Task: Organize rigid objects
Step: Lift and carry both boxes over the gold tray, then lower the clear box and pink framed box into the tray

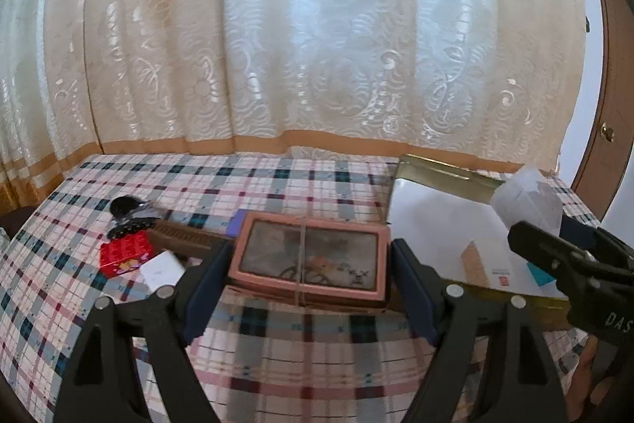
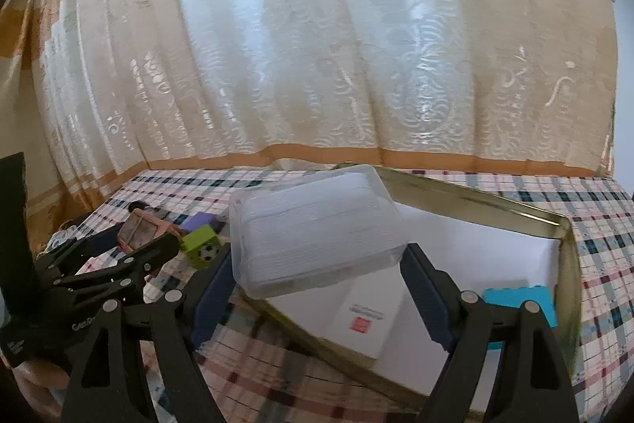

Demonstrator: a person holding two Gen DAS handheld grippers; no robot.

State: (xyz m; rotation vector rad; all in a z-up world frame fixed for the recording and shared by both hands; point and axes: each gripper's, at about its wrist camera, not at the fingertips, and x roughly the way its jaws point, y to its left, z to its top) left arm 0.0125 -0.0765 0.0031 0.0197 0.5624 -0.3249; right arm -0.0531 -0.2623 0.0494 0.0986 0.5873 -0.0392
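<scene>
My left gripper (image 1: 311, 280) is shut on a pink box (image 1: 309, 252) with a clear window and a rubber band round it, held above the plaid tablecloth (image 1: 257, 177). In the right wrist view the same pink box (image 2: 138, 226) shows at the left in that gripper (image 2: 130, 256). My right gripper (image 2: 317, 264) is shut on a clear plastic box (image 2: 313, 224) with a white stack inside, held over the near left corner of a gold tin (image 2: 487, 203). The tin holds a white carton (image 2: 368, 320) with a red seal and a teal item (image 2: 519, 300).
On the cloth to the left lie a red box (image 1: 125, 252), a small white box (image 1: 162, 268), black hair items (image 1: 126, 211), a brown slatted piece (image 1: 182, 236), a purple block (image 2: 202, 221) and a green cube (image 2: 202, 244) with a football. A lace curtain (image 1: 317, 46) hangs behind.
</scene>
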